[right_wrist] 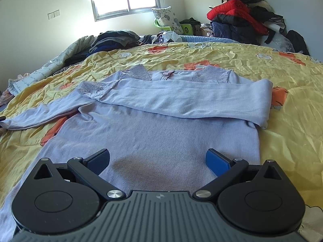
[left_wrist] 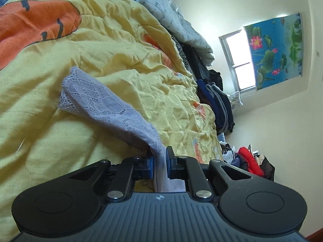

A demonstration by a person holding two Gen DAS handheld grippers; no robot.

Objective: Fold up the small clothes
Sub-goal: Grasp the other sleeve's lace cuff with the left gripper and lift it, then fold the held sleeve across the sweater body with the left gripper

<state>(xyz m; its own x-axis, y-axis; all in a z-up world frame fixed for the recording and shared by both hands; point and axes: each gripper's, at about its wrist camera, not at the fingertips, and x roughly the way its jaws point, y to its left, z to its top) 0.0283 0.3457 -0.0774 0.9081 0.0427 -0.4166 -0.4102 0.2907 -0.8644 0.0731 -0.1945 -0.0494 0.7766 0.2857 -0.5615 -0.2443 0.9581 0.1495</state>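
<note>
A lavender long-sleeved top [right_wrist: 153,137] with lace shoulders lies flat on the yellow flowered quilt [right_wrist: 286,92]. Its right sleeve [right_wrist: 181,98] is folded across the chest. Its left sleeve [right_wrist: 40,115] stretches out to the left edge of the right wrist view. My left gripper [left_wrist: 159,161] is shut on the lace cuff of that sleeve [left_wrist: 105,102] and holds it just above the quilt [left_wrist: 60,60]. My right gripper [right_wrist: 158,161] is open and empty, hovering over the hem end of the top.
A pile of folded dark clothes [right_wrist: 115,38] and a pale grey quilt [right_wrist: 50,64] lie at the far left of the bed. A heap of red and dark jackets [right_wrist: 242,18] stands at the far right, under the wall. A window [right_wrist: 125,2] is behind.
</note>
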